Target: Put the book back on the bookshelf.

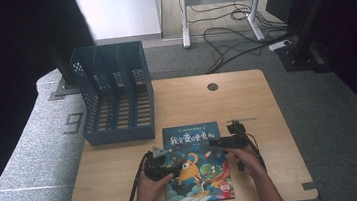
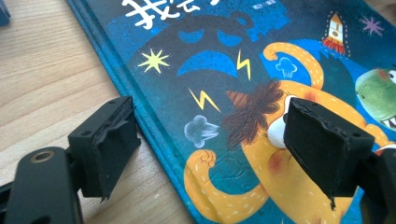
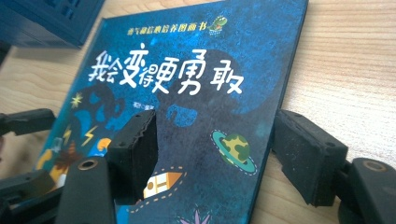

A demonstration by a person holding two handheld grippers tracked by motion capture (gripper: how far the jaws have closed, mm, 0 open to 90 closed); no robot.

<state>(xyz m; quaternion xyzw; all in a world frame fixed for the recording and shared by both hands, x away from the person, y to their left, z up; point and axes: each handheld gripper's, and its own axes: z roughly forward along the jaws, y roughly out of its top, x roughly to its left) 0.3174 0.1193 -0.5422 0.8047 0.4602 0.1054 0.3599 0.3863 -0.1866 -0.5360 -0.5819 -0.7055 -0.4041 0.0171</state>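
Left hand-held gripper [image 2: 210,154]: jaws are held wide across the book's left edge, one over the bench, one over the cover; nothing is gripped.
Right hand-held gripper [image 3: 215,158]: jaws are spread wide astride the book's right edge; nothing is pinched.
Book [image 1: 197,161]: laid flat at the bench's near edge, cover up.
Bench [image 1: 246,98]: light wood.
File rack [image 1: 115,94]: stood at the far left corner, just beyond the book.

The book [image 1: 197,163] lies flat on the table [image 1: 267,101], at its near edge. The file rack [image 1: 115,94] stands behind the book and to its left, just beyond its far left corner. A pen [image 1: 241,119] lies just beyond the book's far right corner.
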